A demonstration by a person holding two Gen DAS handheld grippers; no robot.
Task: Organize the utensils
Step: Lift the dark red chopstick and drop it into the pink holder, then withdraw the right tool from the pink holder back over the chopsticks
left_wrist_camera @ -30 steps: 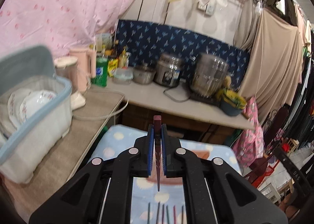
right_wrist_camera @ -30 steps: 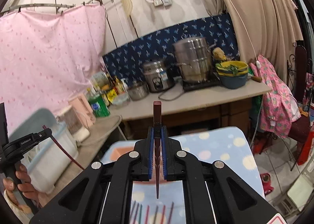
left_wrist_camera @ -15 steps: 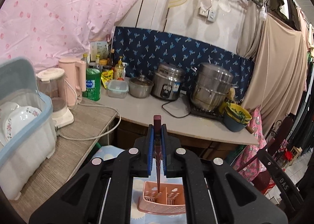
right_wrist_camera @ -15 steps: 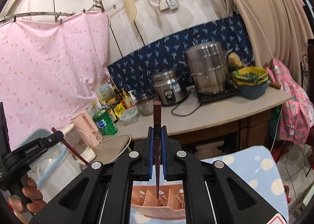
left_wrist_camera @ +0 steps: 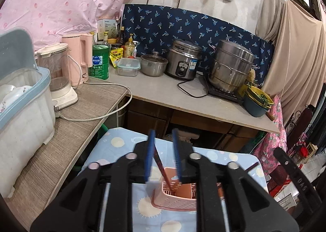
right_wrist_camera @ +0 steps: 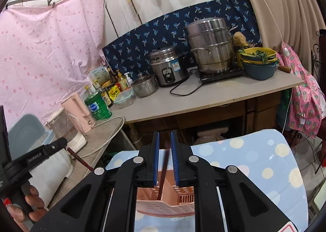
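The left tool (left_wrist_camera: 164,154) is hanging over a pink slotted utensil basket (left_wrist_camera: 173,201) that is sitting on a blue cloth with pale dots and suns (left_wrist_camera: 114,150), and its blue pads are spreading apart. A dark red chopstick (left_wrist_camera: 163,169) is slanting down between them, its top close beside the left-hand pad and its lower end reaching into the basket; the pads are no longer pressing on it. The right tool (right_wrist_camera: 164,156) is hanging over the same basket (right_wrist_camera: 163,207), and its jaws are also opening, though the gap is narrower. A second dark red chopstick (right_wrist_camera: 164,171) is standing nearly upright between those pads with daylight showing on both sides, its tip dipping into a compartment of the basket near a divider. In the right wrist view the left tool (right_wrist_camera: 63,142) is reaching in from the left edge, with a hand (right_wrist_camera: 28,205) wrapping its handle and the first chopstick (right_wrist_camera: 81,160) slanting down below its tip. Behind the cloth a grey bench (left_wrist_camera: 183,93) is carrying a rice cooker (left_wrist_camera: 183,63), a stacked steel steamer (left_wrist_camera: 232,67) and a green canister (left_wrist_camera: 99,62). On the left, plates are standing in a blue-rimmed dish box (left_wrist_camera: 24,97).
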